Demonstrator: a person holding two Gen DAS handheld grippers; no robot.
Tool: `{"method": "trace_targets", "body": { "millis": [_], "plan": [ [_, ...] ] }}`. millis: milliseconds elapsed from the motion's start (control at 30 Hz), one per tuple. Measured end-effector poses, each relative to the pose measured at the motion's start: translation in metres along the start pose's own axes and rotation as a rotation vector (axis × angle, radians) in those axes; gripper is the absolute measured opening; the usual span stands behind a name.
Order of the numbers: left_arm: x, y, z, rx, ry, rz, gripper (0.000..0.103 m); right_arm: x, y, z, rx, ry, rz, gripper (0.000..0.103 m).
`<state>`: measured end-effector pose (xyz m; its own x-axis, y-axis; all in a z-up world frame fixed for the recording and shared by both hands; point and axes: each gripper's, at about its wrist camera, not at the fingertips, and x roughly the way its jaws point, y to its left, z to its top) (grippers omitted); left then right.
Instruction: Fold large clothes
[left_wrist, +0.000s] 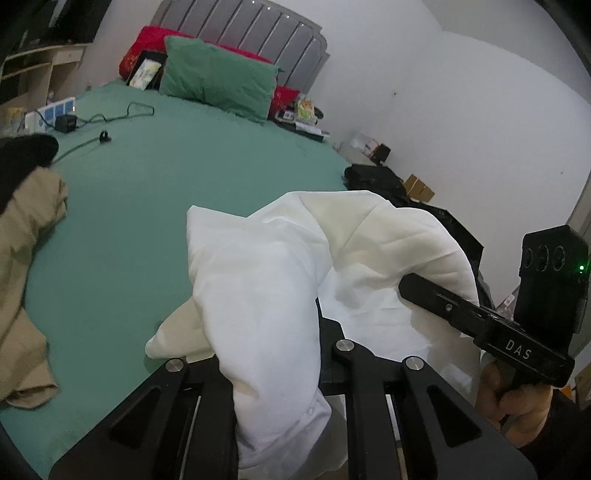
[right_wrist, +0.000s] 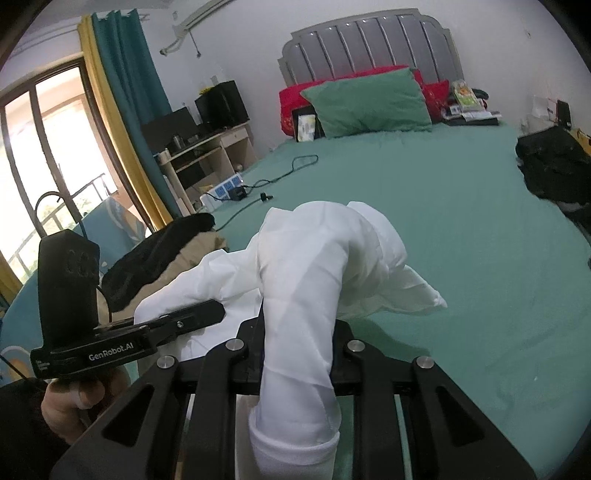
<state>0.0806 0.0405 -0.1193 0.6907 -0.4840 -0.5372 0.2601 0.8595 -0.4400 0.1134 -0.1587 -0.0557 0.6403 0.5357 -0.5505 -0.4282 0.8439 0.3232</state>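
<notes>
White cloth hid the fingertips of both claws: the left claw (left_wrist: 273, 321) was pinched on a bunched fold of the white garment (left_wrist: 266, 280) held up over the near edge of the green bed (left_wrist: 155, 192), and the right claw (right_wrist: 299, 325) was pinched on another fold of it. Beyond the garment, the far headboard corner held small packets too blurred to read. The left claw's body in the right view read "GenRobot.AI", and the right claw's body in the left view read "DAS".
</notes>
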Motion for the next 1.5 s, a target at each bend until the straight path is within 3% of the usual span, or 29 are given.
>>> {"method": "trace_targets", "body": {
  "millis": [533, 800, 1333, 1500],
  "plan": [
    [-0.043, 0.025, 0.032, 0.005, -0.125, 0.022, 0.014, 0.014, 0.049, 0.041, -0.11, -0.052, 0.032, 0.021],
    [-0.058, 0.051, 0.051, 0.006, -0.163, 0.083, 0.014, 0.043, 0.068, 0.053, -0.118, -0.062, 0.069, 0.021],
    [-0.054, 0.13, 0.101, -0.032, -0.187, 0.216, 0.014, 0.129, 0.085, 0.069, -0.067, -0.081, 0.21, 0.021],
    [-0.021, 0.153, 0.103, -0.037, -0.096, 0.283, 0.014, 0.167, 0.068, 0.057, 0.01, -0.044, 0.244, 0.021]
  ]
}}
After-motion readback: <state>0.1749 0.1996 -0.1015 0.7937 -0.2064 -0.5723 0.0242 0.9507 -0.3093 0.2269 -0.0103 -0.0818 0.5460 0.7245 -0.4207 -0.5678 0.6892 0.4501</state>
